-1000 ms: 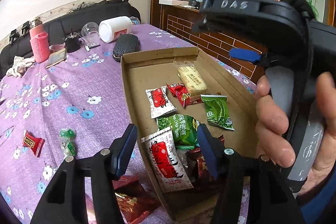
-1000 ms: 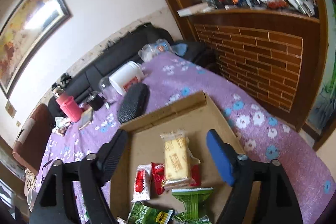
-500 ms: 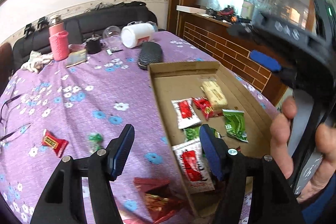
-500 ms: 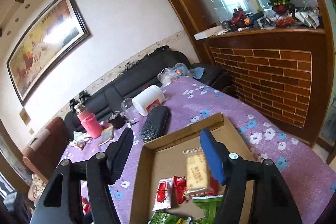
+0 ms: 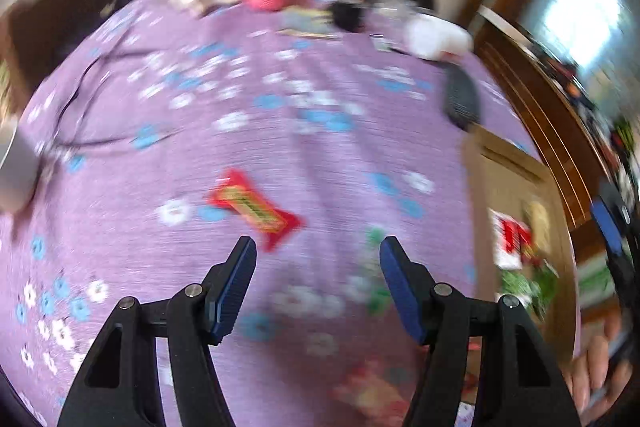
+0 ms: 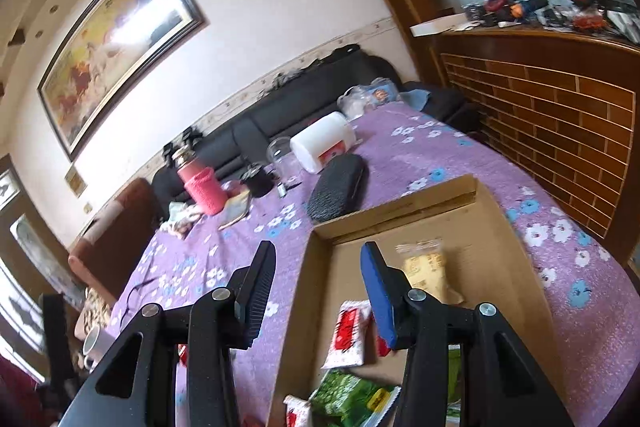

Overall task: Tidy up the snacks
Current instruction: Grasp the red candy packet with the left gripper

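Note:
In the blurred left wrist view, my left gripper hangs open over the purple cloth with nothing between its pads. A red candy lies just ahead of its left finger, and a small green candy lies by the right finger. A red packet shows below. The cardboard box is at the right. My right gripper hovers over the box's near left wall; its jaws are closing on nothing. Inside lie a yellow biscuit pack, a white-red packet and a green packet.
At the table's far side stand a pink bottle, a white jar and a black case. Glasses and a mug lie at the left. A sofa and a brick partition border the table.
The left gripper swung left, away from the box and out over the cloth, so the red candy now lies just ahead of it. The right jaws narrowed markedly and its view tipped up.

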`<state>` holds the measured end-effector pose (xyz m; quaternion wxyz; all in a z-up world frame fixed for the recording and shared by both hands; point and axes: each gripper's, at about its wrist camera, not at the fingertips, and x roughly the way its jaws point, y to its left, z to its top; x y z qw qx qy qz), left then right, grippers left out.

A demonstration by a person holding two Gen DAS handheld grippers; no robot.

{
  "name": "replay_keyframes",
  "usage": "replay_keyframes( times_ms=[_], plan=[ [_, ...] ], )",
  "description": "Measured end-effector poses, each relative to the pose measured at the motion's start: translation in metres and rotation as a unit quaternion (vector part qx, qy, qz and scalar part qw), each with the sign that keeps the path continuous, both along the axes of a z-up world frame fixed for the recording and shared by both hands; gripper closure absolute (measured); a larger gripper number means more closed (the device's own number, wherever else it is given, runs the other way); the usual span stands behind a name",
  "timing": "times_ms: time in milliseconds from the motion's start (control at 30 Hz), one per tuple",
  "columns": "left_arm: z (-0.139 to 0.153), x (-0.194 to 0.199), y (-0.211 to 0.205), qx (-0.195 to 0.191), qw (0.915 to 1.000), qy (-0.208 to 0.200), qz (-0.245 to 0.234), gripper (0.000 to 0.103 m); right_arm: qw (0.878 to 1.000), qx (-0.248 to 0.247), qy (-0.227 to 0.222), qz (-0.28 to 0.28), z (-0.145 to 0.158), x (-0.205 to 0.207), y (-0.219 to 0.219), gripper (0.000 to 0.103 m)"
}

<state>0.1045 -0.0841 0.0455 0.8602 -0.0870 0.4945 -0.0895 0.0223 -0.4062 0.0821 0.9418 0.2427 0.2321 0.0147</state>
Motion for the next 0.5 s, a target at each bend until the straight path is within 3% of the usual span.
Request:
replay_keyframes(
  times_ms=[100,167,300,500],
  plan=[
    [-0.01,0.015,0.024,0.004,0.9989,0.016,0.044,0.041,0.999,0.012,0.003,0.034,-0.001,0.002,0.009,0.055],
    [-0.016,0.023,0.028,0.004,0.9983,0.023,0.053,0.048,0.998,0.011,0.006,0.055,-0.002,0.005,0.019,0.055],
    [-0.031,0.032,0.019,0.01,0.9984,0.036,0.043,0.061,0.996,-0.018,0.014,0.087,-0.004,0.008,0.045,0.055],
    [-0.036,0.041,0.009,0.003,0.9996,0.015,0.025,0.061,0.99,-0.049,0.023,0.131,-0.011,0.01,0.08,0.055]
  ],
)
